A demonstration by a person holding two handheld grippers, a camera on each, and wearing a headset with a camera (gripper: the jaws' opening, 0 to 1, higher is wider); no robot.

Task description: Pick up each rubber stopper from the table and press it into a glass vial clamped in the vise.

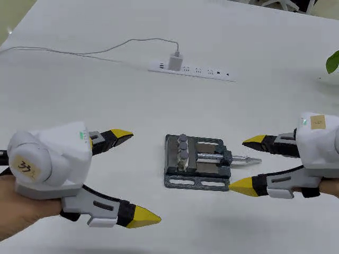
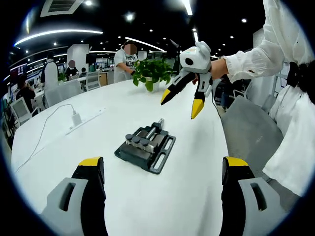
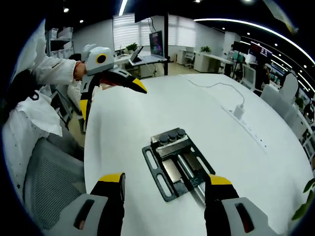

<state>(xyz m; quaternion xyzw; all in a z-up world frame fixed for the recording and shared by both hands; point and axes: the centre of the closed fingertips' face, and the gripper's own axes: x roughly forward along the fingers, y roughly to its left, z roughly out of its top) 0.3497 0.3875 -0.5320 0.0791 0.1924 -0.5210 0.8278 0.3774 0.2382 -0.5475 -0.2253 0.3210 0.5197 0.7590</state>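
Both grippers are hovering empty over the table. The left gripper and right gripper are each holding their jaws spread wide, flanking the vise at the table's middle. The stoppered vials are sitting clamped there. Judgement: any remaining seating is calling for a straight downward press, with the vise steadied.

Count:
- one vise
- three stoppered vials
- two grippers
- one power strip toward the far edge

Vise centre of table, between left tool and right tool; vials in vise; power strip behind.
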